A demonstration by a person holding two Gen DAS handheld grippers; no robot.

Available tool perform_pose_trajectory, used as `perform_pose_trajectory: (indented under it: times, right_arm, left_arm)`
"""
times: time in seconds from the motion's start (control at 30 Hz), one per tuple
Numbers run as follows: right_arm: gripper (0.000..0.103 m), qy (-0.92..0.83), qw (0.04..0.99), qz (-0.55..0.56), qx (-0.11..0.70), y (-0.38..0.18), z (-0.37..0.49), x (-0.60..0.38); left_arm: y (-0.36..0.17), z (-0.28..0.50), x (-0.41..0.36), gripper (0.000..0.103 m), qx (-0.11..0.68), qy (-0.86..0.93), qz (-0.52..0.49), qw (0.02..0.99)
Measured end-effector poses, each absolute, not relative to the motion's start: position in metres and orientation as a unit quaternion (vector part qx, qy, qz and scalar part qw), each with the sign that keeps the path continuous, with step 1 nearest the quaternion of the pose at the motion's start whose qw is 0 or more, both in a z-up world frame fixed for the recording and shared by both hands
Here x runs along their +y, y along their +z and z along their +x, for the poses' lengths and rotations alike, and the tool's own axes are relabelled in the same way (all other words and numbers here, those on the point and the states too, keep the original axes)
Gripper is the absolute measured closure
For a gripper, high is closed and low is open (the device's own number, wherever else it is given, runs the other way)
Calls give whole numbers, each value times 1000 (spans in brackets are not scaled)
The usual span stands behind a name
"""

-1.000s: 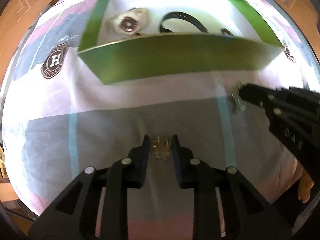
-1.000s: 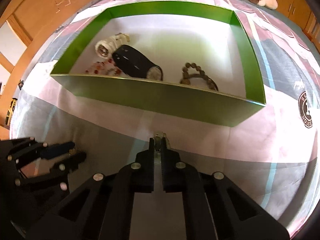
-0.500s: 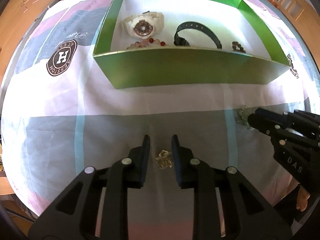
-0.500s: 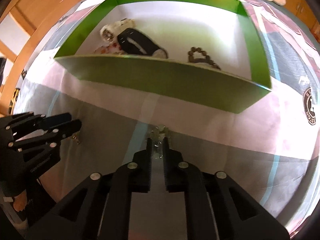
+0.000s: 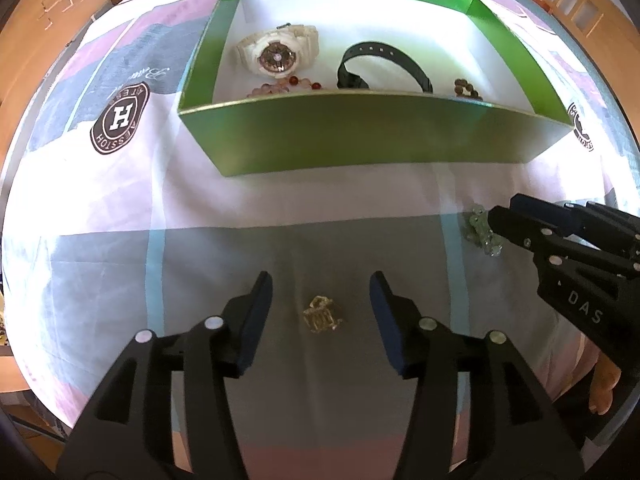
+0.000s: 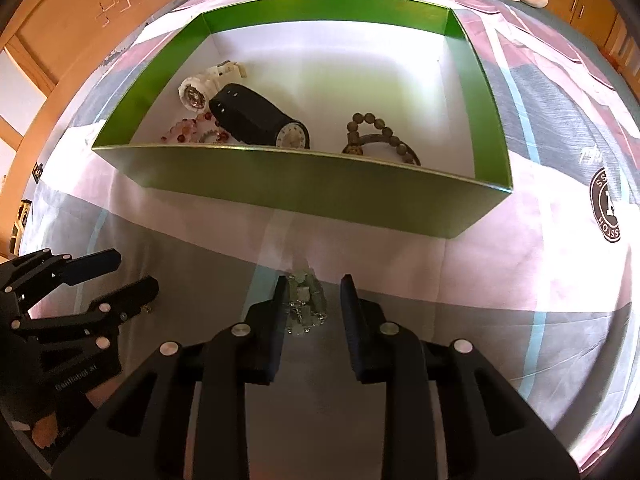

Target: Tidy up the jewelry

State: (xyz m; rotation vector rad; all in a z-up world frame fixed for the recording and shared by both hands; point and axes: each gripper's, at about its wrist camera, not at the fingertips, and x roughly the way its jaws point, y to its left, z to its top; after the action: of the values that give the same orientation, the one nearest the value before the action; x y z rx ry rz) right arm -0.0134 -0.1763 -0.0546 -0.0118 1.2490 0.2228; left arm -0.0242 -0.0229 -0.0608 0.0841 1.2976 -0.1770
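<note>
1. Across the upper half of both wrist frames sat the green box (image 5: 372, 132), already holding a white watch (image 5: 276, 54), a black watch (image 6: 256, 120) and a brown bead bracelet (image 6: 380, 140); it rested on the bed.
2. At lower centre, the left tool (image 5: 320, 292) stood released, its fingers spread either side of a small gold ring (image 5: 320, 314).
3. Right of it, the right tool (image 6: 314, 292) also gaped, straddling a pale green bead bracelet (image 6: 306, 304) whose long axis ran toward the box.
</note>
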Motion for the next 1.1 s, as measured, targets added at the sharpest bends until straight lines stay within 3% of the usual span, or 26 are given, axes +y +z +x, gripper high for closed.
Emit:
perform_pose_trajectory:
  times: [0.03, 0.07, 0.1, 0.17, 0.3, 0.67, 0.8, 1.1]
  right_arm:
    - [75, 104, 805, -6, 584, -57, -12, -173]
    - [74, 105, 805, -8, 584, -58, -12, -173]
    - [71, 104, 805, -9, 583, -59, -11, -171]
    - [70, 103, 806, -12, 582, -60, -11, -169]
    - [70, 102, 808, -10, 581, -60, -11, -171]
    - [70, 99, 810, 10, 577, -59, -11, -176]
    - [70, 104, 807, -8, 582, -63, -16, -172]
    - [70, 104, 802, -53, 586, -74, -18, -155]
  left_arm:
    - [-62, -25, -23, 52, 605, -82, 40, 791]
    - [-63, -25, -24, 57, 607, -82, 41, 789]
    - [-65, -25, -23, 69, 610, -83, 40, 787]
    - [-68, -26, -22, 78, 617, -84, 36, 781]
    - [-67, -25, -17, 84, 617, -81, 28, 782]
    - [-64, -11, 19, 85, 624, -92, -29, 776]
    - [-62, -4, 32, 74, 633, -106, -36, 766]
    - [-74, -15, 29, 72, 656, -95, 11, 748]
